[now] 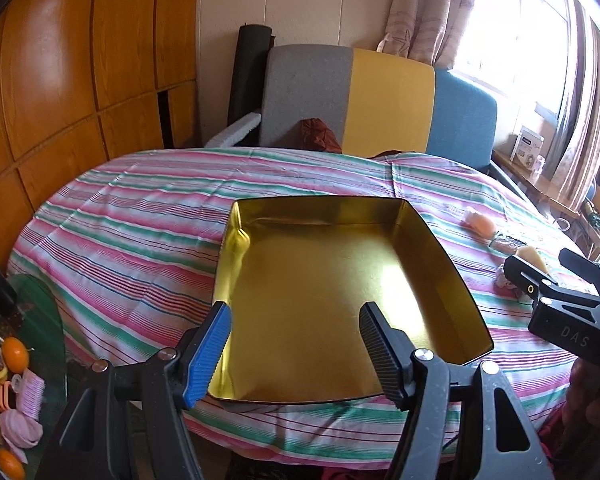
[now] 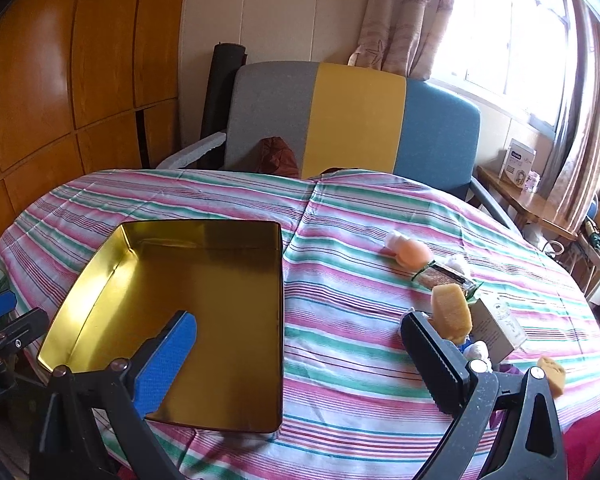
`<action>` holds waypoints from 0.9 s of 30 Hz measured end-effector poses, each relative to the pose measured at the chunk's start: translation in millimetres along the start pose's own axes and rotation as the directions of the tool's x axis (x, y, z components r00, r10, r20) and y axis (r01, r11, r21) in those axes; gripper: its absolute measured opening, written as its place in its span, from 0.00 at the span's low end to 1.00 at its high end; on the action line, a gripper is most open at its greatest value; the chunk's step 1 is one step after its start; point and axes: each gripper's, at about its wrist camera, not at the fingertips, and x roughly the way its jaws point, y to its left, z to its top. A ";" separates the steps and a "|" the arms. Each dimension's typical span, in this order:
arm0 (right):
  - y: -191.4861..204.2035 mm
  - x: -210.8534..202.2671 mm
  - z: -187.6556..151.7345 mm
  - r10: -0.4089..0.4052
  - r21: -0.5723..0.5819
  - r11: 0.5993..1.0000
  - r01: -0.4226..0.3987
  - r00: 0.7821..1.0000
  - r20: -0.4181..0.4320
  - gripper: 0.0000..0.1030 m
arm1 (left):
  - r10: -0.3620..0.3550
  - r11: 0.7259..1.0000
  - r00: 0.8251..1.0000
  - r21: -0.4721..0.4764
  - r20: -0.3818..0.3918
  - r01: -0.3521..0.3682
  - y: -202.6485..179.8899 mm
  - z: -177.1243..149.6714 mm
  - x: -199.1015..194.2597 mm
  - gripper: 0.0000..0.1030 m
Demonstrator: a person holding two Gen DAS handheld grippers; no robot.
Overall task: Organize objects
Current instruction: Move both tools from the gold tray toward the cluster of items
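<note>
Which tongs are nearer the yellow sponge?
Right. The right tongs stand open with one finger right beside the sponge; the left tongs hang over the gold tin, farther off.

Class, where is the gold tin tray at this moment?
The gold tin tray lies empty on the striped tablecloth, left of the small items in the right wrist view, and central in the left wrist view.

Bright daylight from the blown-out window (image 2: 512, 40) at right, glare inside the gold tin (image 1: 340, 280), fisheye-bent edges, dark corners

Tricolour armchair (image 2: 352, 120), curtain (image 2: 404, 12), perhaps wardrobe (image 1: 80, 60)
</note>
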 end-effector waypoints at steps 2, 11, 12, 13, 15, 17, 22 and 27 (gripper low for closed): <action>-2.5 0.8 0.4 -0.001 0.005 1.000 0.001 1.000 0.000 1.00 | -0.005 1.000 1.000 -0.002 -0.007 0.005 -2.0 1.6 2.0 0.65; -11.8 6.6 2.2 -0.001 0.020 1.000 0.001 1.000 -0.006 1.00 | -0.033 0.999 0.999 0.005 -0.029 0.033 -10.8 5.5 6.6 0.66; -12.8 6.9 2.0 -0.002 0.022 1.000 0.002 1.000 -0.006 1.00 | -0.038 0.999 0.999 0.005 -0.031 0.038 -11.7 6.2 7.1 0.66; -14.2 7.4 2.4 -0.003 0.024 1.000 0.003 1.000 -0.006 1.00 | -0.038 0.999 0.999 0.006 -0.032 0.038 -12.3 6.7 7.7 0.66; -16.0 7.8 2.8 -0.005 0.025 1.000 0.005 1.000 -0.006 1.00 | -0.041 0.999 0.999 0.008 -0.033 0.041 -14.8 7.8 8.2 0.66; -17.8 8.9 3.0 -0.009 0.026 1.000 0.009 1.000 -0.007 1.00 | -0.043 0.999 0.998 0.008 -0.040 0.043 -17.5 8.8 9.6 0.66; -25.2 11.0 3.4 -0.017 0.032 0.999 0.017 1.000 -0.010 1.00 | -0.025 0.999 0.999 0.041 -0.042 0.026 -27.7 9.3 12.9 0.66; -43.9 15.0 4.0 -0.018 0.050 0.999 0.019 0.999 -0.030 1.00 | -0.039 0.994 0.999 0.099 -0.031 0.042 -46.8 15.9 16.0 0.66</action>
